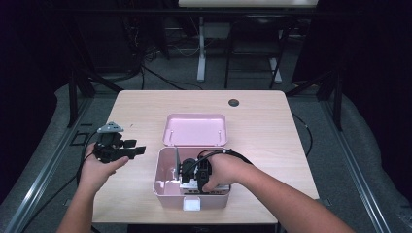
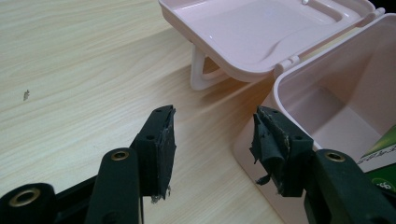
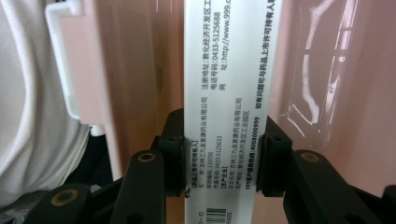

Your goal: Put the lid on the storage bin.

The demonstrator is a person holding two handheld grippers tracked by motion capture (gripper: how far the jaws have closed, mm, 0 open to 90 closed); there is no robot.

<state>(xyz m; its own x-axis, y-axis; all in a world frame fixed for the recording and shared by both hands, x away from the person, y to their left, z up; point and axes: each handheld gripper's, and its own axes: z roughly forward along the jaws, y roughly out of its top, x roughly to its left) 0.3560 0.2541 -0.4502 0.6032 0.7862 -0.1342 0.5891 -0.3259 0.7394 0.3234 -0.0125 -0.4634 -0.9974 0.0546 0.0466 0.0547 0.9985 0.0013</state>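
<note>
A pink plastic box (image 1: 163, 187) stands open near the table's front edge, its hinged lid (image 1: 194, 128) lying flat behind it. My right gripper (image 1: 188, 172) reaches down inside the box. In the right gripper view it (image 3: 226, 158) is shut on the narrow edge of a white printed carton (image 3: 226, 84), with the box's pink wall (image 3: 135, 70) close on both sides. My left gripper (image 1: 137, 147) hovers left of the box, open and empty. In the left gripper view its jaws (image 2: 212, 135) stand apart over the wood beside the box's rim (image 2: 299, 70) and lid (image 2: 261, 32).
The wooden table (image 1: 262, 121) has a round dark cable hole (image 1: 233, 102) at the back right. A green and white pack (image 2: 380, 154) shows inside the box. Dark floor, cables and stand legs lie beyond the table.
</note>
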